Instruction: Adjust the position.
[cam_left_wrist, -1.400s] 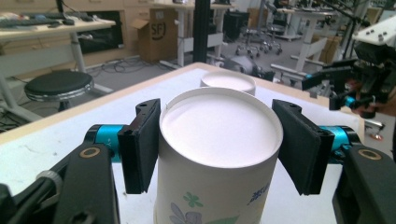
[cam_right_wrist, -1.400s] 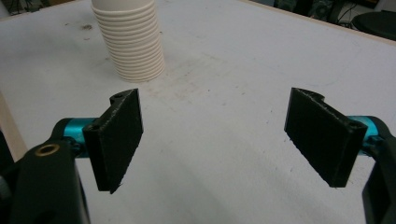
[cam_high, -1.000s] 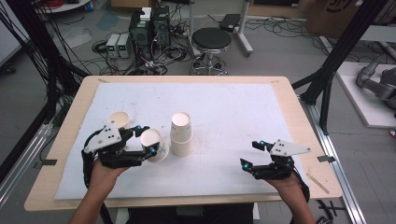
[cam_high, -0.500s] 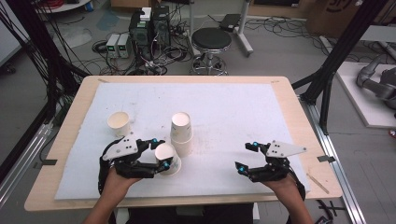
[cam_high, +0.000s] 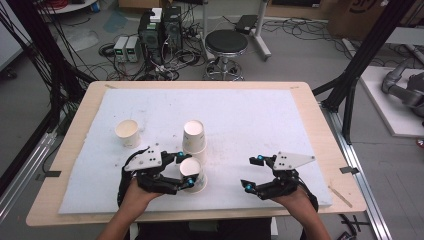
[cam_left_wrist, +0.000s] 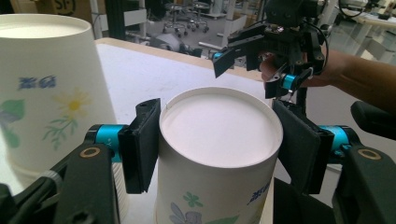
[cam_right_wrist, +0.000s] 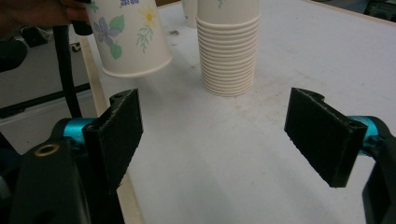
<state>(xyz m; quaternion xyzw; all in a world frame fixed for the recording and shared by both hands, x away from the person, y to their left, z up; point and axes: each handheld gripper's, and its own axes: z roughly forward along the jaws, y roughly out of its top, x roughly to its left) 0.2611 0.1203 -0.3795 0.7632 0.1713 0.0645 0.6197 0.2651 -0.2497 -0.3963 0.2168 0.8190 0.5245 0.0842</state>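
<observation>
I count two grippers, the left gripper (cam_high: 186, 170) and the right gripper (cam_high: 251, 173). One stack of upturned paper cups (cam_high: 194, 138) sits mid-table. One single upturned paper cup (cam_high: 192, 175) is near left, and one upright paper cup (cam_high: 128, 133) stands far left. One white mat (cam_high: 250, 120) covers one wooden table (cam_high: 320, 125).

You can't make out the small blue print on the cup (cam_left_wrist: 215, 158) in your left gripper (cam_left_wrist: 212, 149) or on the stack (cam_left_wrist: 44, 93). A far box (cam_left_wrist: 65, 5) shows letters like "SF".
</observation>
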